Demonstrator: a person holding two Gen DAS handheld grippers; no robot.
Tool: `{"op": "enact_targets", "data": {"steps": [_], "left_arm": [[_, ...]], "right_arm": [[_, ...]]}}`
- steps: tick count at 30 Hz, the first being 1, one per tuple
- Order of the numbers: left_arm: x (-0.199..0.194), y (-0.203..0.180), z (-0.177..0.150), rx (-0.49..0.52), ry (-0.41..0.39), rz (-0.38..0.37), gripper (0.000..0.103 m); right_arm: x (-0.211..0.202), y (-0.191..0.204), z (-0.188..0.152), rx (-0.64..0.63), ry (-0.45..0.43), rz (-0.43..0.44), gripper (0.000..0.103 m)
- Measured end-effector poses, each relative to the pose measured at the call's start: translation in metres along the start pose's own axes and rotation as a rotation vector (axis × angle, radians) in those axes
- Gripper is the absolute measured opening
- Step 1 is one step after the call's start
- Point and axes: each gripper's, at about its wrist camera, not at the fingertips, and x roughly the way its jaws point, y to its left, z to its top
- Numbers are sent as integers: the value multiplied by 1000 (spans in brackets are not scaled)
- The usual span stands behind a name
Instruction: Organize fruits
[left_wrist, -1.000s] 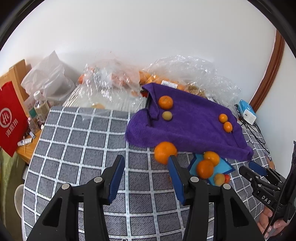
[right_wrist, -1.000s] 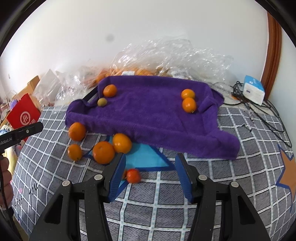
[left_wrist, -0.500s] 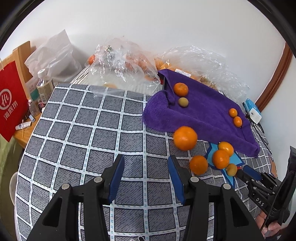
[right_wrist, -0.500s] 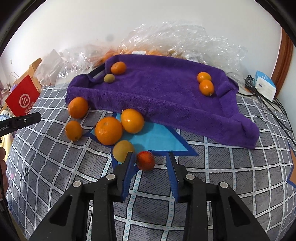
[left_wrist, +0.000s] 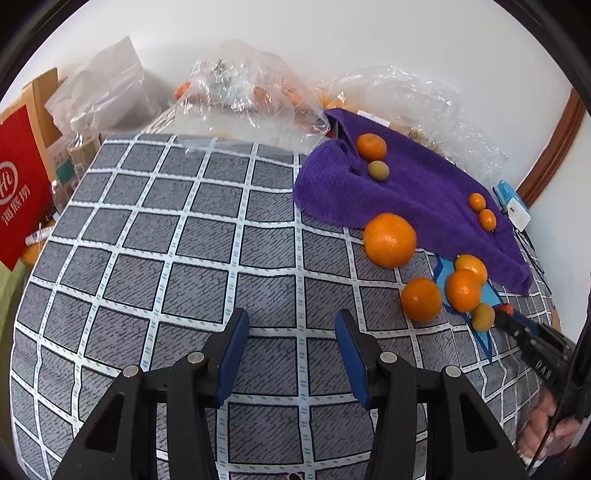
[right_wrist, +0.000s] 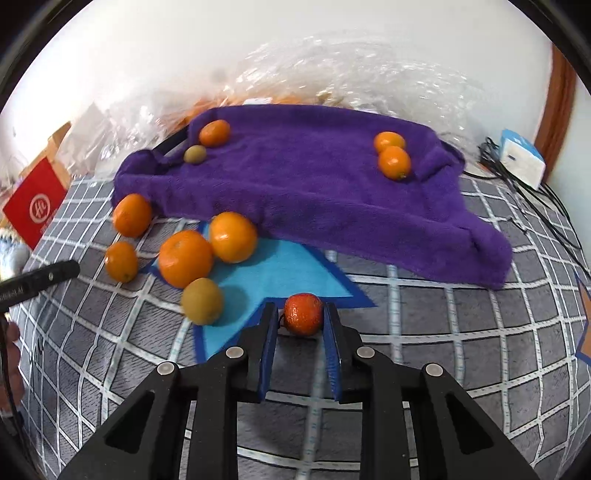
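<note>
My right gripper (right_wrist: 300, 322) is shut on a small red-orange fruit (right_wrist: 303, 314) that rests on the checked cloth at the tip of a blue patch. Left of it lie a yellow-green fruit (right_wrist: 202, 301) and several oranges, the nearest (right_wrist: 185, 257). Behind them the purple towel (right_wrist: 314, 177) holds an orange (right_wrist: 214, 132), a greenish fruit (right_wrist: 194, 153) and two small oranges (right_wrist: 394, 161). My left gripper (left_wrist: 291, 326) hangs open over bare cloth, with a big orange (left_wrist: 389, 240) ahead on its right. In the left wrist view the right gripper (left_wrist: 511, 320) pinches the red fruit (left_wrist: 506, 307).
Crumpled plastic bags (left_wrist: 251, 88) with more fruit lie along the wall behind the towel. A red paper bag (left_wrist: 22, 184) and bottles stand at the left edge. A white and blue box (right_wrist: 521, 158) with cables sits at the far right. A hand (left_wrist: 546, 432) grips the right tool.
My right gripper came down around the small red-orange fruit and closed on it. My left gripper sank toward the cloth, still open; the oranges now sit to its right.
</note>
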Motion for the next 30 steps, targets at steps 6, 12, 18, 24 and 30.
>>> {"op": "enact_targets", "data": {"steps": [6,12,18,24,30], "left_arm": [[-3,4,-8,-33,-42,-10,46],[-4,0,-11,-48,-49,-39,69],[-4,-17,-9,-80,-29,-103,69],[-2,-59,-2,24,-48,-151,69],[19,-87,4,65,-18,-84,68]], "right_arm": [[4,-23,3,25,0,-56,23],[-5,-44,2,35,-34,-81,23],[-2,-56,3,39,-49,-101,23],[-1,-63,-1,74,-58,-58,23],[-4,-65,-3,93,-77,-41,23]]}}
